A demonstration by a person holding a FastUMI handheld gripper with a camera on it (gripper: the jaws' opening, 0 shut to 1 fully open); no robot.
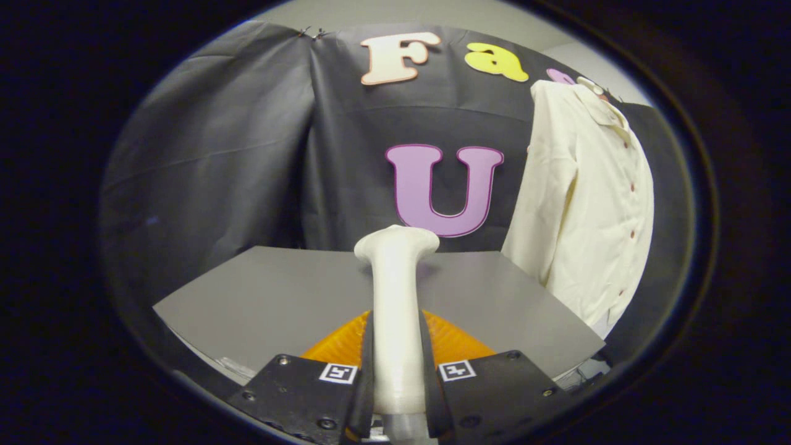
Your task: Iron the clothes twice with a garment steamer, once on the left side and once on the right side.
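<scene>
Currently gripper [395, 371] fingers clamp the garment steamer [395, 296] handle between them, its head above the grey table [259, 303]; cream shirt [587, 204] hangs beyond, right of steamer, untouched; likely approach step; next: swing head onto shirt's left side.

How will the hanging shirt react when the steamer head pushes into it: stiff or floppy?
Likely floppy: the shirt hangs loose beside the black cloth wall, so it should swing or fold away. It looks thin and light, so probably little resistance. The tool is shut on the steamer, whose head is well short of the fabric.
</scene>
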